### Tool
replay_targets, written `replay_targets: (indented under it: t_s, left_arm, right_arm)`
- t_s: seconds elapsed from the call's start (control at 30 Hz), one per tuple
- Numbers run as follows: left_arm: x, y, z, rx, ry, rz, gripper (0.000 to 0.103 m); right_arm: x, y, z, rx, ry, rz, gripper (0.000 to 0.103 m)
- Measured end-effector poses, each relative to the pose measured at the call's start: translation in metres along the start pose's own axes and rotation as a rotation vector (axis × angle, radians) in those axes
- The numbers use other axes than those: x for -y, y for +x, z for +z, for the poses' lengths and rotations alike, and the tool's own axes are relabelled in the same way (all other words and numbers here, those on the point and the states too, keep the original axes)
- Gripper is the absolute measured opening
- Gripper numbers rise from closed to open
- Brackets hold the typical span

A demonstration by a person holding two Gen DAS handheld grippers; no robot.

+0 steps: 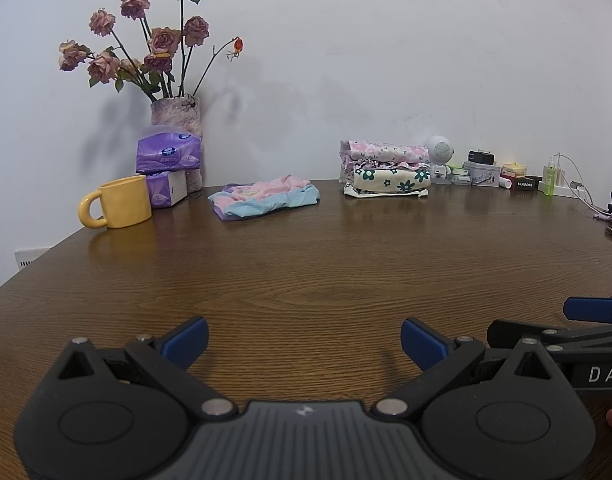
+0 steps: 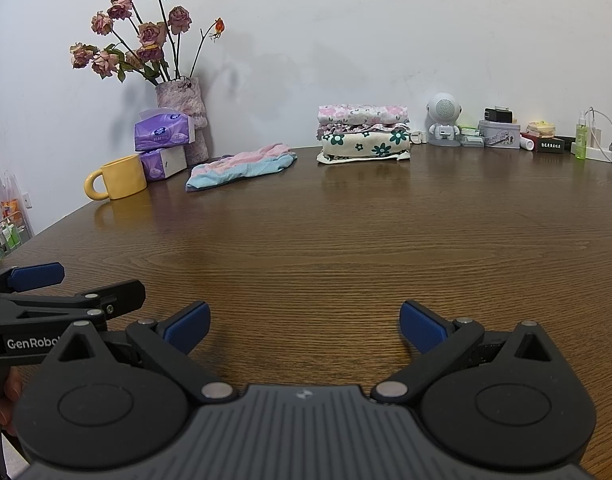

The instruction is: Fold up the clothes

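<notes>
A pink and blue garment [image 1: 264,196] lies loosely bunched at the far side of the table [image 1: 306,272], a little left of centre, with nothing touching it. To its right, near the wall, sits a neat stack [image 1: 385,172] of folded floral clothes. Left of the garment stand a yellow mug [image 1: 118,202], two purple tissue packs [image 1: 168,164] one atop the other, and behind them a vase [image 1: 182,120] of dried roses. Along the wall past the stack there's a small white robot figure [image 2: 443,120], a tin [image 2: 499,134] and a green spray bottle [image 2: 581,140].

Both tools wait at the near edge, well apart from the clothes. The left gripper [image 1: 304,344] has its blue pads spread wide over bare wood, holding nothing. The right gripper [image 2: 304,326] is just beside it, its pads likewise wide apart and empty. Each shows at the edge of the other's view.
</notes>
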State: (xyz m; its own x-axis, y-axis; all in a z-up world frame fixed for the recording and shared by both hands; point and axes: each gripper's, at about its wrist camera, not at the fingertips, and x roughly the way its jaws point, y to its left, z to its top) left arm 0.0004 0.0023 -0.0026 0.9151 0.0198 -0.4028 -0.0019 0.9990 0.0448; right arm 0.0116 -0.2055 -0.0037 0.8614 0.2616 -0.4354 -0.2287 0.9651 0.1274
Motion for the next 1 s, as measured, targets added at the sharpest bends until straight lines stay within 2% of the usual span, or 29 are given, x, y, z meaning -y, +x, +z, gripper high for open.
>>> replay_targets:
  t_s: [0.67, 1.0]
  left_arm:
    - [0.0003, 0.0007, -0.0008, -0.004, 0.000, 0.001, 0.103]
    - [0.0046, 0.0017, -0.0004, -0.013, 0.018, 0.013, 0.103]
  right_arm:
    - [-0.0014, 0.0006, -0.0013, -0.006, 0.002, 0.000, 0.103]
    - [0.0001, 0.0054, -0.0001, -0.037, 0.013, 0.009, 0.103]
